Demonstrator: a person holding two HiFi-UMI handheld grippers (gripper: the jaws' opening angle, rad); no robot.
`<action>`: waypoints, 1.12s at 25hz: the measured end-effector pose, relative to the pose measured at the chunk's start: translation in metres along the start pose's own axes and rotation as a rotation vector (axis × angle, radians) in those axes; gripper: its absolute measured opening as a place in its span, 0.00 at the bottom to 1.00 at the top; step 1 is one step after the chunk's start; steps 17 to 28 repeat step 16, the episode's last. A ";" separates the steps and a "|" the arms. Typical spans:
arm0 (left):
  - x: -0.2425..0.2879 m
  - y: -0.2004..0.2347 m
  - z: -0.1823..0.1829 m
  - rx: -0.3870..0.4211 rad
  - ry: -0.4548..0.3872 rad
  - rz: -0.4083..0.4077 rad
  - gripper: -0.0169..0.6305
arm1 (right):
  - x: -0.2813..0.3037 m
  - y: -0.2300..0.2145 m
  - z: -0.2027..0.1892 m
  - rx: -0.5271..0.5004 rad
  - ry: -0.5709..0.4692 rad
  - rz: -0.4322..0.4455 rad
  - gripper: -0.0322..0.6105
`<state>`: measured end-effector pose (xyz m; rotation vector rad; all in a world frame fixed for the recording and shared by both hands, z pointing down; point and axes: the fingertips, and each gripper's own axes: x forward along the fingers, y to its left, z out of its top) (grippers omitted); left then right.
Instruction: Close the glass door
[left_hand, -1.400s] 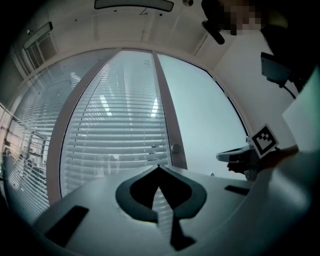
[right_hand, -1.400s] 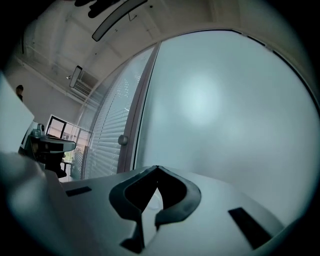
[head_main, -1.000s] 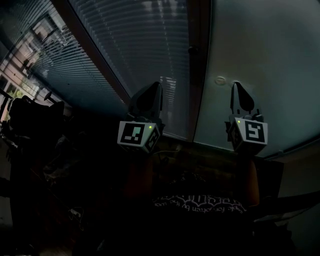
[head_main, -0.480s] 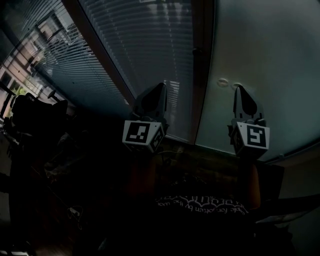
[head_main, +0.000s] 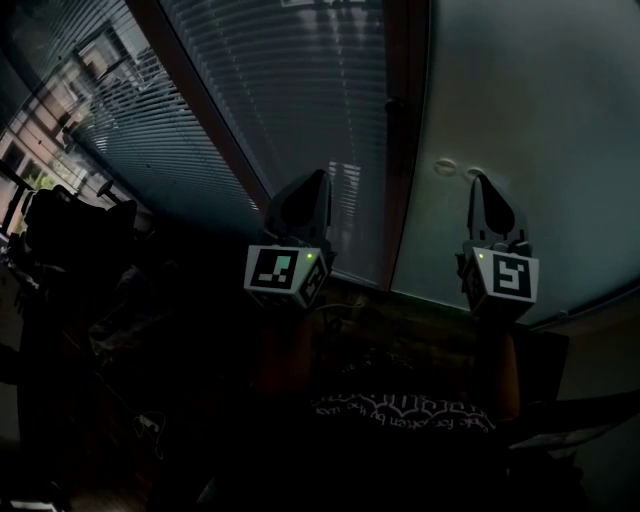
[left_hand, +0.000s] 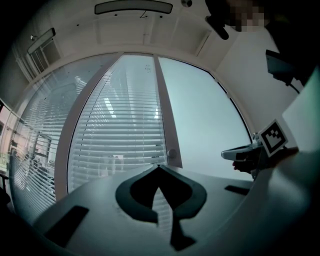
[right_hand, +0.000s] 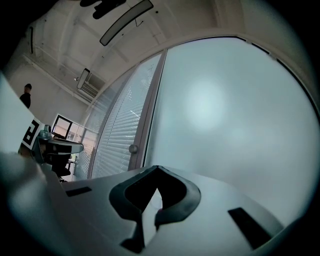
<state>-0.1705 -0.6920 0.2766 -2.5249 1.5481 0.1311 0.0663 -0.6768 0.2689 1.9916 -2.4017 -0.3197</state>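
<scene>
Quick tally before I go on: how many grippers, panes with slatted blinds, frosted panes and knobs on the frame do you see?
Grippers: 2, left gripper and right gripper
Panes with blinds: 2
Frosted pane: 1
Knob on the frame: 1
Total: 6

This looks like an office. Glass partition walls carry slatted blinds (head_main: 290, 90) beside a frosted glass panel (right_hand: 225, 115). Long ceiling lights (left_hand: 133, 7) and a wall air unit (right_hand: 84, 79) hang overhead, and what seems a screen (right_hand: 64, 126) stands farther back.
</scene>
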 end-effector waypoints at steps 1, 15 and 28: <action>0.000 0.000 0.000 -0.002 0.001 0.001 0.03 | 0.000 0.000 -0.001 -0.002 -0.001 0.001 0.05; -0.002 0.001 -0.003 -0.007 0.005 0.002 0.03 | 0.000 -0.002 -0.006 -0.008 0.016 0.000 0.05; -0.003 0.001 -0.003 -0.012 0.011 0.005 0.03 | 0.000 -0.002 -0.005 -0.008 0.017 0.000 0.05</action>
